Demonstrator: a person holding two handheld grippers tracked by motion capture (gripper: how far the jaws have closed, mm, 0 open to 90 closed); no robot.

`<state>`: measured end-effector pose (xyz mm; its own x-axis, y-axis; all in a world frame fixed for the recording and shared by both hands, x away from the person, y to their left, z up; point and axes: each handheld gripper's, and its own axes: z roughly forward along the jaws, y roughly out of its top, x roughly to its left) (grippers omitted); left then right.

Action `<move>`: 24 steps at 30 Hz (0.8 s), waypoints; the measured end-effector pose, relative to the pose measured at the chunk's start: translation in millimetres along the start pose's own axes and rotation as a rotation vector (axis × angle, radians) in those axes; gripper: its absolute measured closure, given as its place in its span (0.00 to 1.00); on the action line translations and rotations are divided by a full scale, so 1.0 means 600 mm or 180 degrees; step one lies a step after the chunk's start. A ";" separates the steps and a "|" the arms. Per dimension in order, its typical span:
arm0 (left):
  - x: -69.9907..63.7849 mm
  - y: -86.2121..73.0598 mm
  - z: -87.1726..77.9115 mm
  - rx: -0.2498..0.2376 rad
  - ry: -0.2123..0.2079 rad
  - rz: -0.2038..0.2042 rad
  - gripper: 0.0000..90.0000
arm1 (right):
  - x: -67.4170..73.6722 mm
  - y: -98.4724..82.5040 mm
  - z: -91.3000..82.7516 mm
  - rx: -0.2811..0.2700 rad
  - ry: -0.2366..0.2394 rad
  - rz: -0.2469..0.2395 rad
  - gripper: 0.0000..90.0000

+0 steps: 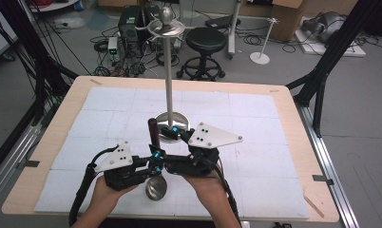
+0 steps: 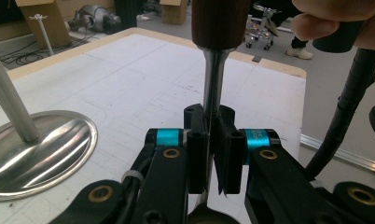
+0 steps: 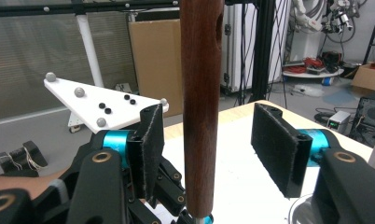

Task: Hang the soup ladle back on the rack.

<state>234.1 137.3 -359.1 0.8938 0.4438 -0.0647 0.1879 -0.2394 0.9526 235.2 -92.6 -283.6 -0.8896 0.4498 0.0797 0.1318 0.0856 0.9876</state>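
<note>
Lower centre of the high view: 2 hands enter from the bottom edge, each carrying 1 gripper. The left gripper [image 1: 153, 159] sits left of centre, the right gripper [image 1: 172, 130] right of centre, the bodies close together and both reaching toward mid-frame.

The ladle [image 1: 155, 185] stands near upright between them. Its steel bowl is lowest in frame, just above the bottom edge; its brown wooden handle rises toward the centre.

In the left gripper view, the left gripper [image 2: 212, 140] is clamped on the ladle [image 2: 212, 88] at the steel shaft, just below the wooden handle. Both pads press the metal.

In the right gripper view, the right gripper [image 3: 206, 140] has its jaws apart, 1 on each side of the wooden handle of the ladle [image 3: 200, 107]. Clear gaps show on both sides; neither pad touches the wood. The handle runs vertically through the centre of the frame.

Beyond the grippers in the high view, at frame centre, the round base of a steel stand [image 1: 169, 85] rests on the white mat [image 1: 255, 114] on the table [image 1: 293, 118]. Its pole rises to hooks at upper centre.

Upper part of the frame: a black stool [image 1: 204, 47] on the floor
</note>
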 end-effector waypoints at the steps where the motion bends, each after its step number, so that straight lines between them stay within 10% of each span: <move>1: 0.000 0.000 0.000 0.0001 0.0003 -0.0001 0.93 | 0.000 -0.001 0.002 0.0007 0.0004 -0.0003 0.51; 24: -0.003 0.002 0.000 -0.0044 -0.0010 -0.0013 0.93 | 0.003 0.001 0.005 0.0006 0.0044 -0.0024 0.81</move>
<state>232.6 136.2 -357.8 0.8943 0.4421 -0.0696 0.1859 -0.2256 0.9563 235.2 -89.2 -283.4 -0.8966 0.4367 0.0741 0.1258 0.0906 0.9879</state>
